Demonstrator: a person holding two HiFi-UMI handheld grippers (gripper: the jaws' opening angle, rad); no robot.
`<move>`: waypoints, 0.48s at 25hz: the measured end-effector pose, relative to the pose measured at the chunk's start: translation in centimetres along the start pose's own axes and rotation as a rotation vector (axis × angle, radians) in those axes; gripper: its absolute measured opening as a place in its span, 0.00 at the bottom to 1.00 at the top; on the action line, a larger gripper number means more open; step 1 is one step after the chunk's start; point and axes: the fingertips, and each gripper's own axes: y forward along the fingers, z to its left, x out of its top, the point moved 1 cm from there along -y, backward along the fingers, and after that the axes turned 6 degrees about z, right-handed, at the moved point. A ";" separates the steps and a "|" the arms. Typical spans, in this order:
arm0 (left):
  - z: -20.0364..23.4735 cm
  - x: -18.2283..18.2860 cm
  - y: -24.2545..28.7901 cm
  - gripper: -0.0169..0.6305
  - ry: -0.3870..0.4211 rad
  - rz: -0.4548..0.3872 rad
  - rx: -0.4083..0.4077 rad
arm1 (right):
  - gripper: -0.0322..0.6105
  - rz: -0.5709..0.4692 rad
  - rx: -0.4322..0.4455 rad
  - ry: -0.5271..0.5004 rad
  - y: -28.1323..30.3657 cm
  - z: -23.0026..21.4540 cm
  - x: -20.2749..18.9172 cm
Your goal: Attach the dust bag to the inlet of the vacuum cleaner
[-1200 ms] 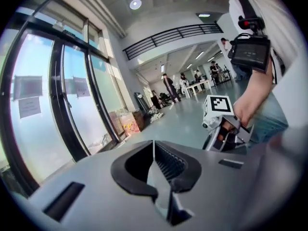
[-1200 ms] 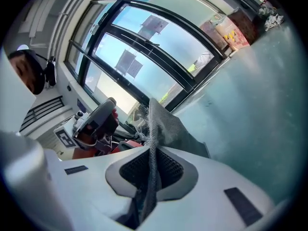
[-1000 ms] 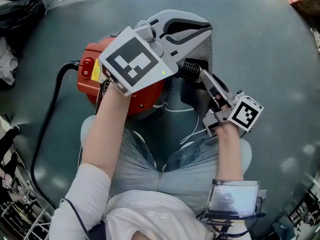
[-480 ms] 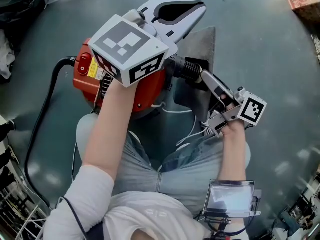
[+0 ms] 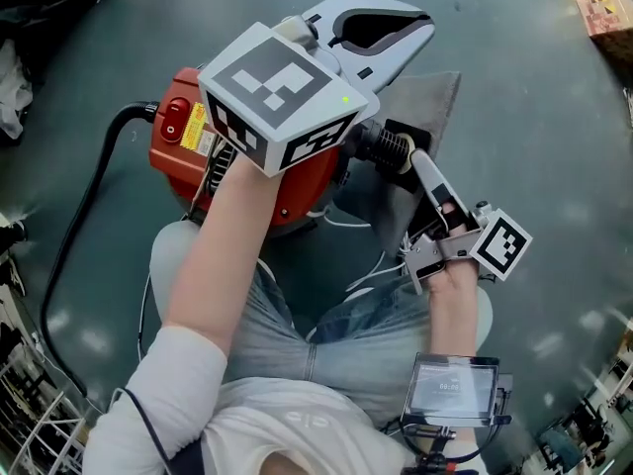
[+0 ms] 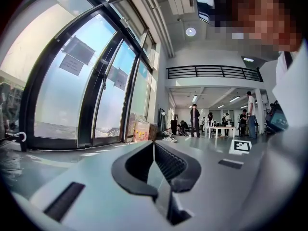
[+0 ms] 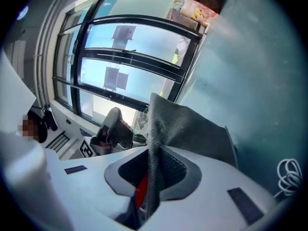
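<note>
Grey fabric of the dust bag (image 7: 192, 129) is seen pinched edge-on between the nearly closed jaws of the right gripper (image 7: 151, 177), while only the head view shows it spread beside the red vacuum cleaner (image 5: 170, 156), above which the left gripper (image 5: 381, 33) is held closed and empty.

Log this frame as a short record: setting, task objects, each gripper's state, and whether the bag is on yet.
setting: person seated on a grey floor
machine: red vacuum cleaner on the floor ahead of the knees
bag: grey dust bag to the right of the vacuum cleaner
left gripper: jaws together, nothing between them
right gripper: shut on the dust bag fabric
attached: cannot tell
</note>
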 end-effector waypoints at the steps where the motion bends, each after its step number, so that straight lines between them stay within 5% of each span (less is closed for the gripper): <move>1: 0.0 0.1 0.1 0.05 -0.001 0.002 0.001 | 0.12 0.001 -0.023 -0.032 0.1 0.5 -0.2; 12: -0.6 0.3 0.5 0.05 0.003 -0.013 -0.030 | 0.13 0.240 -0.089 -0.512 2.3 2.0 -1.3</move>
